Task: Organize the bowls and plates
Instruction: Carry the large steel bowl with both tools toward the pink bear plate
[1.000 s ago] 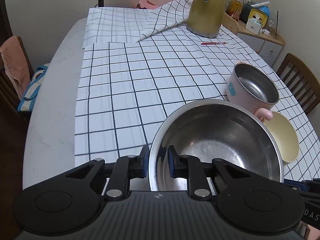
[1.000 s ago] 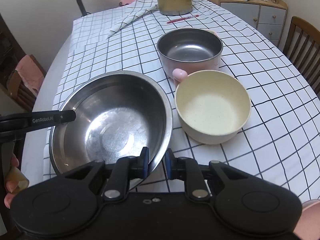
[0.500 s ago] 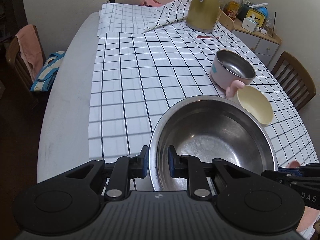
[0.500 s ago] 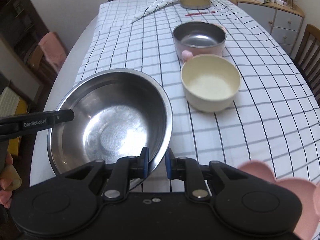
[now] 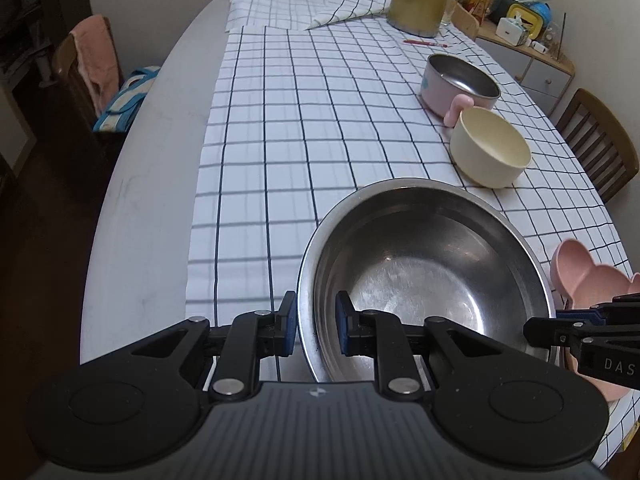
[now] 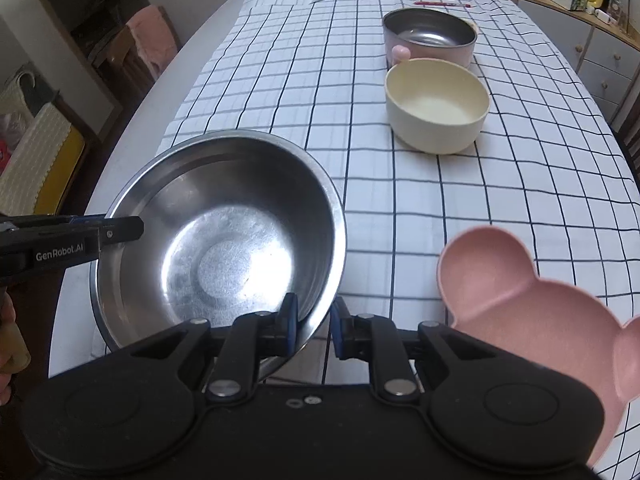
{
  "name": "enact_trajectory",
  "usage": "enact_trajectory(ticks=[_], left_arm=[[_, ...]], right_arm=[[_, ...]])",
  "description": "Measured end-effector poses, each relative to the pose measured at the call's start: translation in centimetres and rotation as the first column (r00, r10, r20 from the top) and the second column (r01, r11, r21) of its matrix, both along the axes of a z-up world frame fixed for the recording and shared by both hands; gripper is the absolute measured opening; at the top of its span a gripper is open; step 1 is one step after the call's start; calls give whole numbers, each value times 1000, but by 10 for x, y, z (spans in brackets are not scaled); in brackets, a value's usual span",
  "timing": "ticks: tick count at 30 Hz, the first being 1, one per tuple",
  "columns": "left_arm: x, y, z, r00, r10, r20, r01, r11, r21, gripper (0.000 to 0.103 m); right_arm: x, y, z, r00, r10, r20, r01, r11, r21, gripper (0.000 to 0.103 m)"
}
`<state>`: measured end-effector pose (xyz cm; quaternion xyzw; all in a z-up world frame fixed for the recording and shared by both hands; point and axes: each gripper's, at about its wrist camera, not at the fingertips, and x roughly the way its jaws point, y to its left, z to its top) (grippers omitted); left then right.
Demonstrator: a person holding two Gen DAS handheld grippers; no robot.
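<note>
- Both jaws pinch the steel bowl (image 5: 424, 268) by its rim, left gripper (image 5: 316, 322) and right gripper (image 6: 314, 326) on opposite sides, likely sharing its width and weight.
- It hangs over the table (image 5: 132, 216), shiny, empty.
- Ahead: cream bowl (image 6: 438, 106), pot (image 6: 430, 36); pink plate (image 6: 532, 312) beside the right jaws.

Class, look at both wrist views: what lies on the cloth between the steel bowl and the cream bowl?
Nothing: between the steel bowl and cream bowl only bare checked cloth shows, clearest in the right wrist view.
</note>
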<state>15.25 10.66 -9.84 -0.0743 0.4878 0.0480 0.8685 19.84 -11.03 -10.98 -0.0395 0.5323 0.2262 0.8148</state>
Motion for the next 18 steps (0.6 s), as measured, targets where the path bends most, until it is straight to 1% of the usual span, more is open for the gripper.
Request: enact_trajectory(ticks=[5, 9, 18], left_arm=[[-20, -3, -7, 999, 42, -23, -43, 999, -19, 19], [-34, -11, -14, 998, 56, -35, -56, 998, -12, 19], [-62, -21, -21, 994, 92, -61, -94, 995, -27, 19]], right_arm=[[-13, -2, -5, 999, 50, -5, -50, 999, -7, 18], [-20, -6, -9, 997, 79, -4, -79, 997, -18, 18], [-40, -14, -16, 990, 137, -23, -137, 990, -30, 18]])
